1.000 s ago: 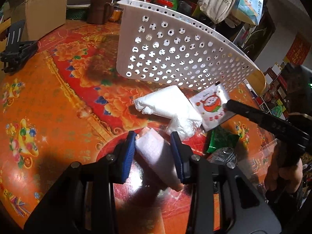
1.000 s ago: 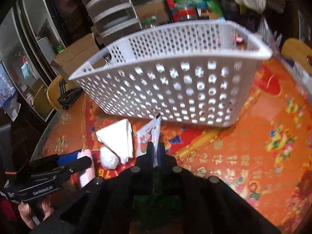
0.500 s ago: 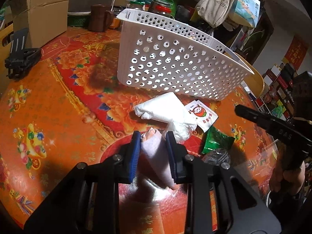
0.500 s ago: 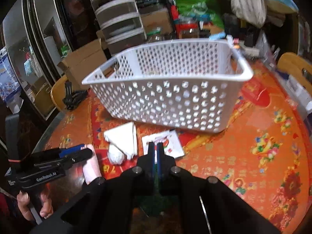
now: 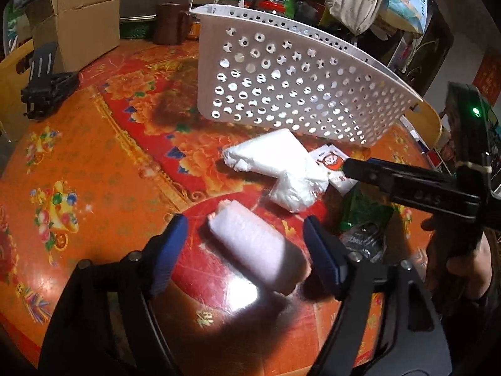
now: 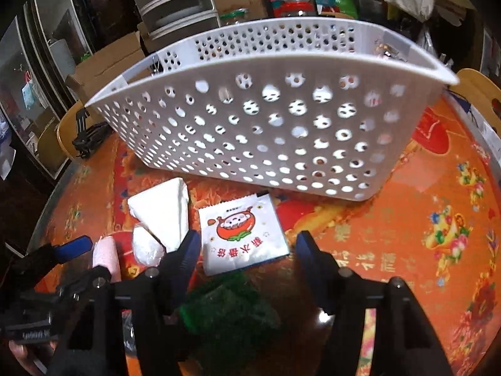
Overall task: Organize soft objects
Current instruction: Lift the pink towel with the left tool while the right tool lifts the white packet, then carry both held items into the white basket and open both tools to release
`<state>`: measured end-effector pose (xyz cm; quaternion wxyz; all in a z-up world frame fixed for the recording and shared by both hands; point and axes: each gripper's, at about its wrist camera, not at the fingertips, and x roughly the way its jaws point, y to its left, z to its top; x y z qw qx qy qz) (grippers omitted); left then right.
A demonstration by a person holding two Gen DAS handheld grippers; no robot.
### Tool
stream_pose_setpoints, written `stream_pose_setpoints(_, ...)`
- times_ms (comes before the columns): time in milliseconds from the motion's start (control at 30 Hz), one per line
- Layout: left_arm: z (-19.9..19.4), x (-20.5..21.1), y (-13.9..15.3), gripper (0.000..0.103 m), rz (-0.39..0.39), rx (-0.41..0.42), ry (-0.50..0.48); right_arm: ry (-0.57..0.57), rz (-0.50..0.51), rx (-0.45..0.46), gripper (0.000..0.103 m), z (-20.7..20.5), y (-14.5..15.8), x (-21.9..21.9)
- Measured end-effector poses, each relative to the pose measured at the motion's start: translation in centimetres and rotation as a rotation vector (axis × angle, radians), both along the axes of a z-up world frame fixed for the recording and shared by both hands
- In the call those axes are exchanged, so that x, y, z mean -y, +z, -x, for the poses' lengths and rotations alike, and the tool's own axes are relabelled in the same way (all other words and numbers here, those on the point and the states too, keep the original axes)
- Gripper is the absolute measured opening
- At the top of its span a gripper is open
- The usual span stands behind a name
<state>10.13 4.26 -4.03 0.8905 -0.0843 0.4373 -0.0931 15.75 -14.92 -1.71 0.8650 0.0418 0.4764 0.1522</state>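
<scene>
Partly hidden green packet (image 6: 228,307) below right gripper (image 6: 245,258).

Each claw is built of black plastic arms, studded with round silver screws, and tipped with blue ribbed pads (image 5: 173,252). White lettering is printed on the left claw (image 6: 81,266). Bare fingers are seen beneath the right claw (image 5: 347,169).
</scene>
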Motion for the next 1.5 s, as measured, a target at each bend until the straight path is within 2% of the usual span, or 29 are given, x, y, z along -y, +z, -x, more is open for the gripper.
stream_pose_setpoints(100, 0.2, 0.1, -0.4, 0.075, -0.018, -0.016, 0.006, 0.031, 0.040, -0.020, 0.066, -0.3, -0.8, -1.1)
stream_pose_setpoints(200, 0.3, -0.1, -0.9, 0.077, -0.002, -0.028, 0.009, 0.052, 0.090, -0.006, 0.067, -0.2, -0.9, -2.1)
stream_pose_setpoints(367, 0.4, 0.2, -1.0, 0.080, -0.025, -0.024, 0.010, 0.085, 0.190, 0.004, 0.067, -0.5, -1.2, -3.6)
stream_pose_setpoints(467, 0.1, 0.4, -1.0, 0.079, -0.034, -0.024, 0.001, 0.099, 0.204, 0.015, 0.064, -0.4, -1.3, -4.0)
stream_pose_setpoints(533, -0.2, 0.6, -1.1, 0.078, -0.052, -0.024, -0.003, 0.105, 0.204, 0.020, 0.057, -0.4, -1.3, -4.0)
stream_pose_setpoints(600, -0.4, 1.0, -1.1, 0.070, -0.079, -0.021, -0.010, 0.114, 0.203, 0.022, 0.043, -0.3, -1.2, -4.2)
stream_pose_setpoints(667, -0.4, 1.3, -1.0, 0.053, -0.074, -0.015, -0.025, 0.117, 0.202, 0.018, 0.038, -0.4, -1.1, -4.6)
stream_pose_setpoints(700, -0.4, 1.3, -0.9, 0.052, -0.072, -0.016, -0.027, 0.117, 0.201, 0.019, 0.032, -0.4, -1.1, -4.6)
stream_pose_setpoints(733, -0.4, 1.2, -0.9, 0.050, -0.070, -0.015, -0.029, 0.114, 0.194, 0.021, 0.021, -0.3, -1.0, -4.6)
stream_pose_setpoints(767, -0.4, 1.1, -0.9, 0.043, -0.068, -0.013, -0.029, 0.114, 0.178, 0.020, 0.007, -0.4, -1.0, -4.6)
stream_pose_setpoints(867, -0.7, 0.6, -0.9, 0.035, -0.033, -0.015, -0.031, 0.114, 0.147, 0.022, 0.007, -0.2, -1.0, -4.5)
stream_pose_setpoints(1100, -0.3, 0.2, -0.7, 0.032, -0.009, 0.019, -0.050, 0.107, 0.086, 0.072, 0.004, 1.3, 0.1, -4.0)
stream_pose_setpoints(1500, 1.6, -0.1, 1.9, 0.029, -0.016, 0.137, -0.072, 0.073, 0.036, 0.193, 0.002, 5.5, 4.0, -2.2)
